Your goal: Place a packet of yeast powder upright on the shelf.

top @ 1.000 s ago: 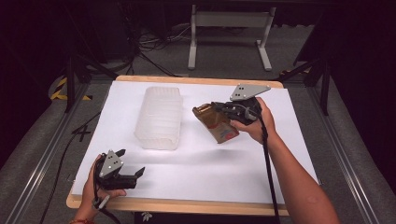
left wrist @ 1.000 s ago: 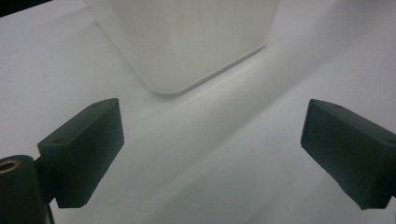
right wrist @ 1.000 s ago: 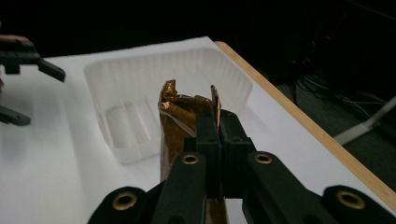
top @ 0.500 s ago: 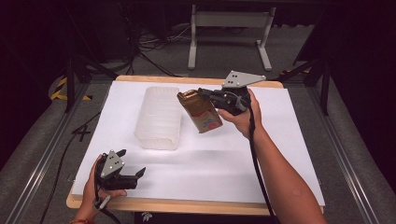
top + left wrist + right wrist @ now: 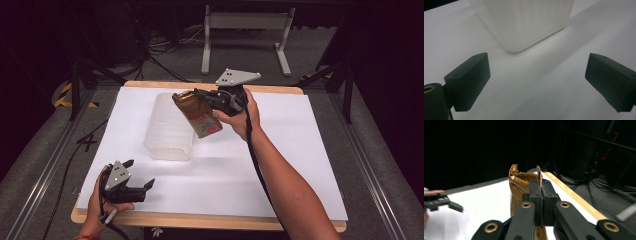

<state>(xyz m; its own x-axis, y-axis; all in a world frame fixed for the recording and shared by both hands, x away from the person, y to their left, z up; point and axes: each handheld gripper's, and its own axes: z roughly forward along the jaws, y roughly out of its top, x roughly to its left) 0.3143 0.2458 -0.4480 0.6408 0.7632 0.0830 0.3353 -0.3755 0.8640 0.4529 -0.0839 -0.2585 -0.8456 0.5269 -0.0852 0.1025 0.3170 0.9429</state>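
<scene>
A gold-brown foil bag (image 5: 198, 116) with a red label hangs tilted in the air, its torn top toward the far left. My right gripper (image 5: 201, 96) is shut on the bag's upper edge, just right of a translucent white ribbed container (image 5: 169, 128) lying on the table. In the right gripper view the jaws (image 5: 541, 188) pinch the bag (image 5: 519, 187) near its open top. My left gripper (image 5: 141, 173) rests open at the near left corner with nothing between its jaws. The left gripper view has it (image 5: 536, 82) facing the container's (image 5: 524, 22) near end.
A white sheet (image 5: 300, 150) covers the wooden table, whose bare edge (image 5: 210, 221) runs along the front. Behind the table a metal stand (image 5: 245, 30) and cables lie on the dark floor. The left gripper (image 5: 442, 203) appears far off in the right gripper view.
My right gripper lifted the bag and carried it left and farther back, up beside the container's far end. The left gripper stayed still.
</scene>
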